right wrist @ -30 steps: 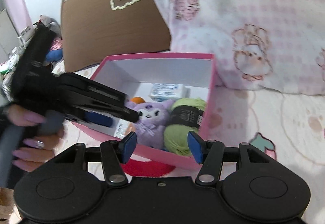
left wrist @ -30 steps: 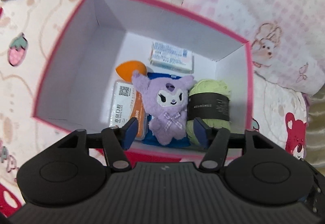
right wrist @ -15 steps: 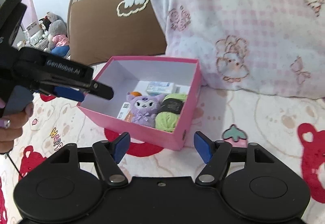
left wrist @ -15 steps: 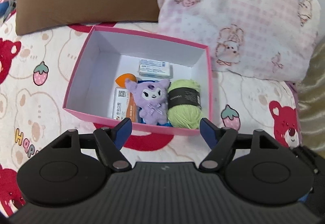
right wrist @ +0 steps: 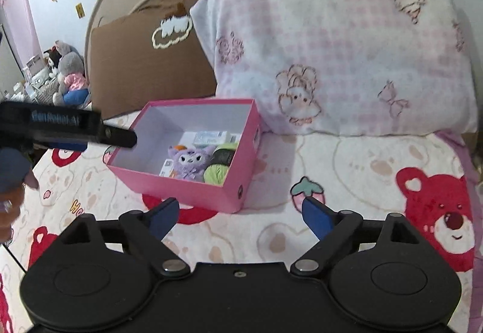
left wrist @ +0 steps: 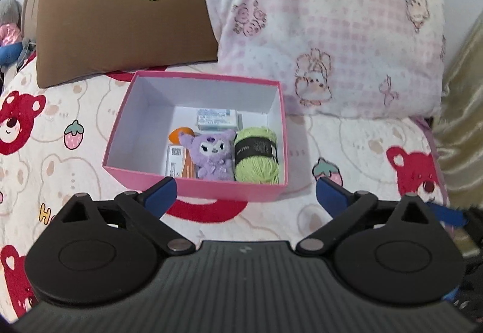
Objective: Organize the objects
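A pink box [left wrist: 142,133] with a white inside sits on the bed, also in the right wrist view [right wrist: 193,194]. In it lie a purple plush [left wrist: 212,156], a green yarn ball [left wrist: 256,162], a white and orange packet [left wrist: 178,162], an orange item [left wrist: 180,133] and a white carton [left wrist: 215,118]. My left gripper [left wrist: 246,194] is open and empty, held back from the box's near wall. My right gripper [right wrist: 238,213] is open and empty, to the box's near right. The left gripper's body [right wrist: 66,127] shows at the left of the right wrist view.
A brown cushion [left wrist: 120,15] and a pink checked pillow [left wrist: 332,40] lean on the headboard behind the box. The bedspread [left wrist: 362,151] has red bears and strawberries. Soft toys [right wrist: 68,73] sit off the bed at far left.
Both grippers have pulled back and up from the box, which now looks smaller. Both jaws have opened wider. The box contents have not moved.
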A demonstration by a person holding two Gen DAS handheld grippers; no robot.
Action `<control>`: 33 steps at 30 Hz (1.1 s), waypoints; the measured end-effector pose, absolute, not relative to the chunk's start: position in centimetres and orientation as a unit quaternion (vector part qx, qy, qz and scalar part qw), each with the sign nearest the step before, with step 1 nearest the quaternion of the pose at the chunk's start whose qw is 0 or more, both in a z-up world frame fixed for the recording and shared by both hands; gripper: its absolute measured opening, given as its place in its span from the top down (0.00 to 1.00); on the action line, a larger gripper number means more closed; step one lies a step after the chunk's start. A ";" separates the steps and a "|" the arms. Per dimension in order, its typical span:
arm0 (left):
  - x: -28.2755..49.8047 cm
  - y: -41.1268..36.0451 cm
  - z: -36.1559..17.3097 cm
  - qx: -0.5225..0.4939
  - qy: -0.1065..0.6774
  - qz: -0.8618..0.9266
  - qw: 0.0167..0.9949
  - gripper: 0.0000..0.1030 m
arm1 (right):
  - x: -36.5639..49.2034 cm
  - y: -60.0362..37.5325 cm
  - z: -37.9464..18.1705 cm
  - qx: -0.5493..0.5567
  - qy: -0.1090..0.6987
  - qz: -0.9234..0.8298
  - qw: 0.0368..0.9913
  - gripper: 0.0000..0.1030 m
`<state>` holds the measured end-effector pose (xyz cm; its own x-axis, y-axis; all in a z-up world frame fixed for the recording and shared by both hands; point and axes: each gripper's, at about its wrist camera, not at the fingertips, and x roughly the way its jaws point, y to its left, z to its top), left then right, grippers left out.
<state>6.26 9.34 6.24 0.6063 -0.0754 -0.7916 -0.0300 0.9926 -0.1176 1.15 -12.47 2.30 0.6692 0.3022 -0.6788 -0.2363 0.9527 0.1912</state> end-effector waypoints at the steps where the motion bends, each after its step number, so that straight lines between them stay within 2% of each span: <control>1: 5.9 9.1 6.0 -0.056 0.443 -0.014 0.895 0.03 | 0.9 -12.5 2.3 0.043 0.379 0.147 0.913 0.09; 6: 4.2 8.2 4.7 -0.044 0.442 -0.008 0.896 0.00 | 0.4 -13.0 1.6 0.053 0.394 0.118 0.910 0.06; 14: 3.7 8.4 1.4 -0.087 0.484 0.009 0.871 0.00 | 0.7 -14.5 -1.5 0.067 0.432 0.050 0.898 0.06; 19: 2.6 7.8 -0.4 -0.070 0.485 0.030 0.871 0.00 | 0.3 -15.2 -2.6 0.077 0.445 0.037 0.891 0.06; 27: 1.5 6.8 -1.1 -0.051 0.477 0.015 0.877 0.00 | -0.8 -15.6 -2.9 0.075 0.452 0.049 0.887 0.06; 33: 1.1 5.9 -1.9 -0.054 0.499 -0.007 0.865 0.00 | -0.7 -16.2 -3.3 0.101 0.471 0.035 0.875 0.06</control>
<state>1.12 5.95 -1.91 0.5027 -0.0661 -0.8619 -0.0426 0.9940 -0.1010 -0.74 -16.17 -3.30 0.5534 0.1561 -0.8182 0.0345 0.9772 0.2097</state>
